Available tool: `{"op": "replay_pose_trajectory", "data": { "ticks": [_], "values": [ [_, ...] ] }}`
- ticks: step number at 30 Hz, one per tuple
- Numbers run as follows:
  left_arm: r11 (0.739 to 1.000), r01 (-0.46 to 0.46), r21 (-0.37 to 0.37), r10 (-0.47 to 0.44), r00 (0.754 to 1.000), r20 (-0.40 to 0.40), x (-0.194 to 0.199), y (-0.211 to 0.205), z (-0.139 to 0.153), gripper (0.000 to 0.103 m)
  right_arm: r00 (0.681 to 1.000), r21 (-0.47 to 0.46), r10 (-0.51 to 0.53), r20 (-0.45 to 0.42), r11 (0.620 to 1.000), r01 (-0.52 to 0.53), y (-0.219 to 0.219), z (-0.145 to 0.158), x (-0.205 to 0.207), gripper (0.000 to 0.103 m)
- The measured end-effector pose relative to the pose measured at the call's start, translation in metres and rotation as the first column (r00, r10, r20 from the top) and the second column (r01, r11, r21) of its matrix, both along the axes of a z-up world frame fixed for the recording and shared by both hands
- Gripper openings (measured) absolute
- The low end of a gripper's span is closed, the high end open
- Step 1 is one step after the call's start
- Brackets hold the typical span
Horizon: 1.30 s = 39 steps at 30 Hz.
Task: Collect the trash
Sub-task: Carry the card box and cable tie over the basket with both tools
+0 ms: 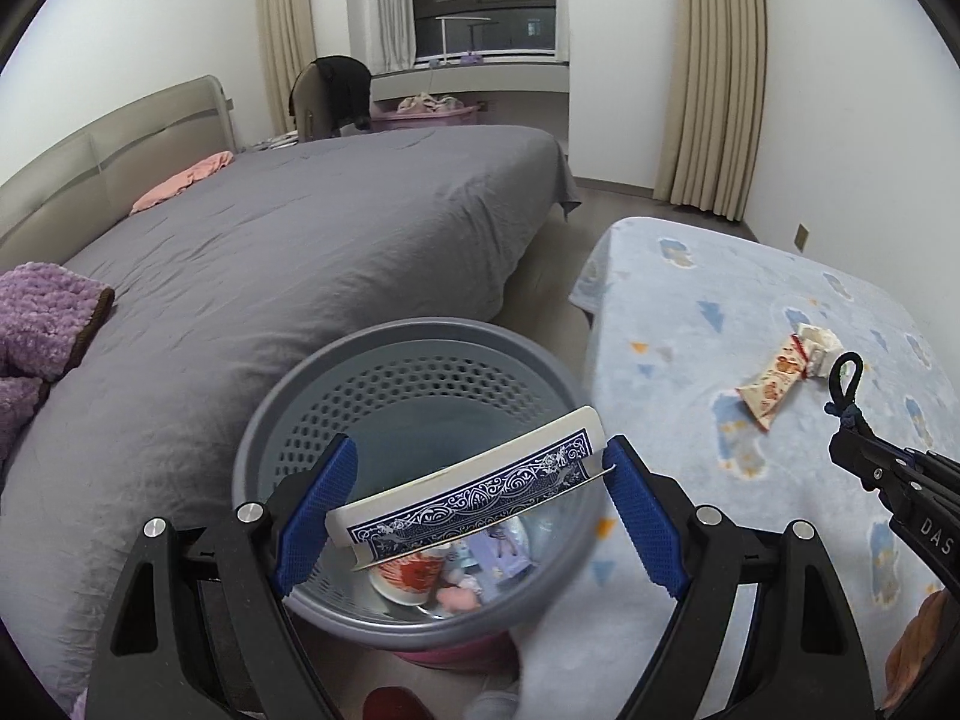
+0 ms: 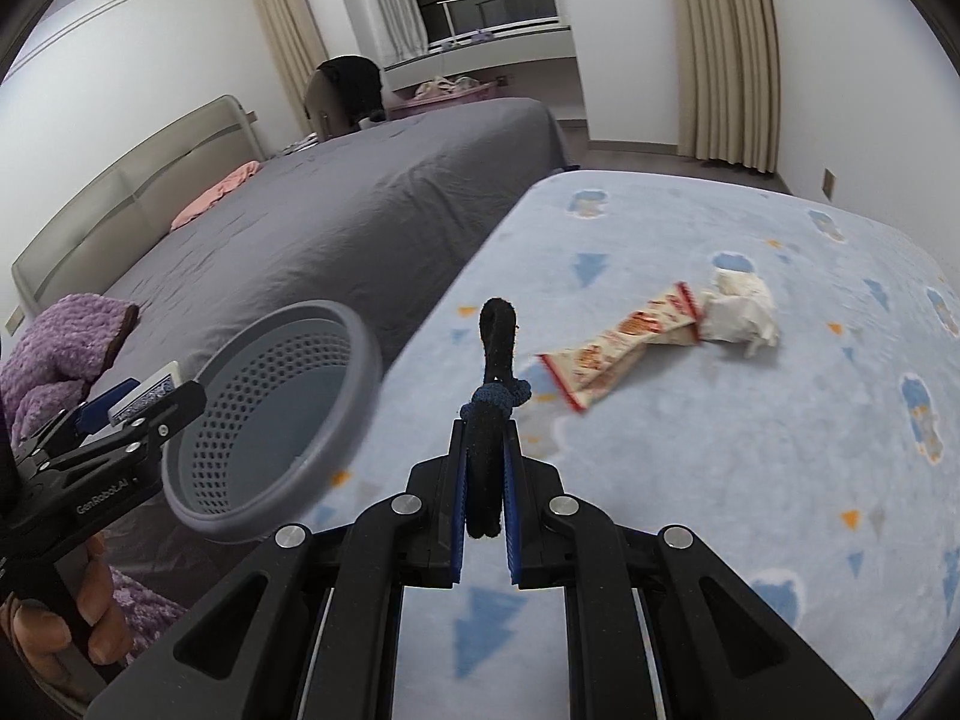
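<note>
My left gripper (image 1: 480, 504) is shut on a blue-backed pack of playing cards (image 1: 474, 489) and holds it over the grey perforated bin (image 1: 300, 396), which holds a cup and other scraps. The bin also shows in the right wrist view (image 2: 360, 354), with the left gripper (image 2: 129, 408) beside it. My right gripper (image 2: 486, 468) is shut on a black hair tie (image 2: 495, 348) above the light blue blanket (image 2: 690, 480). A red-and-white snack wrapper (image 2: 624, 348) and a crumpled white tissue (image 2: 741, 306) lie on the blanket ahead of it. The wrapper (image 1: 774, 381) also shows in the left wrist view.
A bed with a grey sheet (image 1: 312, 252) lies left of the bin, with a purple fleece (image 1: 42, 324) and a pink cloth (image 1: 180, 180) on it. Beige curtains (image 1: 714, 78) hang at the far wall. A chair with dark clothing (image 1: 336, 96) stands by the window.
</note>
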<state>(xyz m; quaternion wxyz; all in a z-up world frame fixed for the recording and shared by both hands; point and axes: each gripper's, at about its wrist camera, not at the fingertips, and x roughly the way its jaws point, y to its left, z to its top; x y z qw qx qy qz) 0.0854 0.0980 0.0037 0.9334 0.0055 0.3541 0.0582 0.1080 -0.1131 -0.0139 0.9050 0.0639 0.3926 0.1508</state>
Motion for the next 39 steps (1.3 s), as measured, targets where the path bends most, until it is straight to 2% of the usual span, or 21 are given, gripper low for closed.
{"op": "replay_pose_trajectory", "data": {
  "ticks": [9, 21, 38, 39],
  "values": [
    [0.999, -0.033, -0.011, 0.032, 0.999, -0.014, 0.008, 0.041, -0.008, 0.081, 0.997, -0.013, 0.075, -0.011, 0.997, -0.075, 0.061, -0.001, 0.011, 0.01],
    [0.997, -0.072, -0.039, 0.069, 0.995, -0.077, 0.025, 0.075, -0.029, 0.082, 0.985, -0.019, 0.165, -0.054, 0.986, -0.166, 0.122, -0.015, 0.034, 0.01],
    [0.992, -0.102, -0.08, 0.093, 0.989, -0.116, 0.036, 0.103, -0.046, 0.083, 0.964, -0.031, 0.245, -0.1, 0.968, -0.249, 0.159, -0.027, 0.06, 0.011],
    [0.991, -0.102, -0.083, 0.092, 0.989, -0.116, 0.036, 0.104, -0.046, 0.083, 0.964, -0.03, 0.245, -0.099, 0.968, -0.249, 0.159, -0.027, 0.06, 0.014]
  ]
}}
